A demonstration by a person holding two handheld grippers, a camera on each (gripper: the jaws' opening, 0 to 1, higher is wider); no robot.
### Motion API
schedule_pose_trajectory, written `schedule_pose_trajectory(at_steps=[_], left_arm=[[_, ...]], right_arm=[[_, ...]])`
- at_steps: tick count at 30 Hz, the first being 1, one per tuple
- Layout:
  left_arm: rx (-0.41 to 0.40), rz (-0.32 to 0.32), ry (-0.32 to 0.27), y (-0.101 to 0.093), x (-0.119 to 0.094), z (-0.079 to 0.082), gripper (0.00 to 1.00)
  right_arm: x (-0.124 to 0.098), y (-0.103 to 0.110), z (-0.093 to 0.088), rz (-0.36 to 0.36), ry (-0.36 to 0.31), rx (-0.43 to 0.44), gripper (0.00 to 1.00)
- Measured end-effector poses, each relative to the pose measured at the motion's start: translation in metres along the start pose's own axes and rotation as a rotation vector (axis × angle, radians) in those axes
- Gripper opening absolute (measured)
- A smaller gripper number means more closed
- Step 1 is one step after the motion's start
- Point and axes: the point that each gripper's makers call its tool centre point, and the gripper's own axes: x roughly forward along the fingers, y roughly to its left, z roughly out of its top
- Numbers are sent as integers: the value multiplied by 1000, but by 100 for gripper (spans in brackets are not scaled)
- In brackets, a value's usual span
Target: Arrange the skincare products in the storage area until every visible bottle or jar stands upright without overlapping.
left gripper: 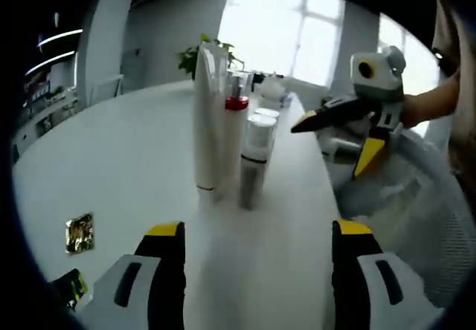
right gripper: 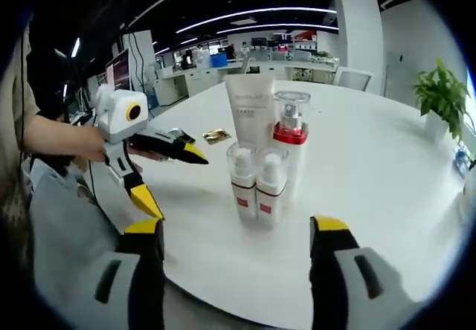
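Note:
Several skincare products stand upright in a tight cluster on the white table [left gripper: 111, 159]. They are a tall white tube [left gripper: 207, 122] [right gripper: 251, 111], a clear pump bottle with a red collar [left gripper: 236, 118] [right gripper: 290, 133], and two small clear-capped bottles [right gripper: 242, 178] [right gripper: 269, 183], one behind the other in the left gripper view [left gripper: 255, 159]. My left gripper [left gripper: 256, 230] is open, short of the cluster and holding nothing. It appears from the side, hand-held, in the right gripper view [right gripper: 178, 185]. My right gripper [right gripper: 236, 230] is open in front of the small bottles, and shows to their right [left gripper: 331, 148].
A gold foil packet [left gripper: 79, 232] [right gripper: 216, 134] lies on the table away from the cluster. A potted plant [left gripper: 195, 55] [right gripper: 442, 92] stands at the far edge. A mesh chair [left gripper: 424, 226] sits by the table's edge. Office desks fill the background.

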Motion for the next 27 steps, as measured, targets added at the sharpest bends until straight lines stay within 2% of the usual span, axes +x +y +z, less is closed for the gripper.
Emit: schedule_pose_trajectory(at_steps=[4, 6, 8, 10, 12, 15, 22, 27], left_arm=[[-91, 66, 58, -1, -21, -14, 84], [-110, 96, 53, -2, -31, -16, 90], [-159, 116, 44, -5, -39, -18, 93], [-219, 134, 9, -7, -49, -17, 97], [-240, 161, 6, -8, -59, -22, 97], [-284, 205, -10, -9, -75, -27, 97], [-330, 279, -22, -12, -101, -39, 97], [-365, 334, -45, -16, -122, -40, 97]], right_arm=[[0, 1, -6, -1, 37, 18, 85], [-1, 1, -6, -7, 36, 7, 86], [-2, 1, -5, -9, 29, -1, 87], [-2, 1, -4, -9, 23, -1, 88], [-2, 0, -3, -13, 12, -6, 90], [-3, -5, 0, -32, -7, -33, 100], [-3, -1, 5, -16, -31, -24, 100], [-3, 1, 6, -19, -33, -41, 100]])
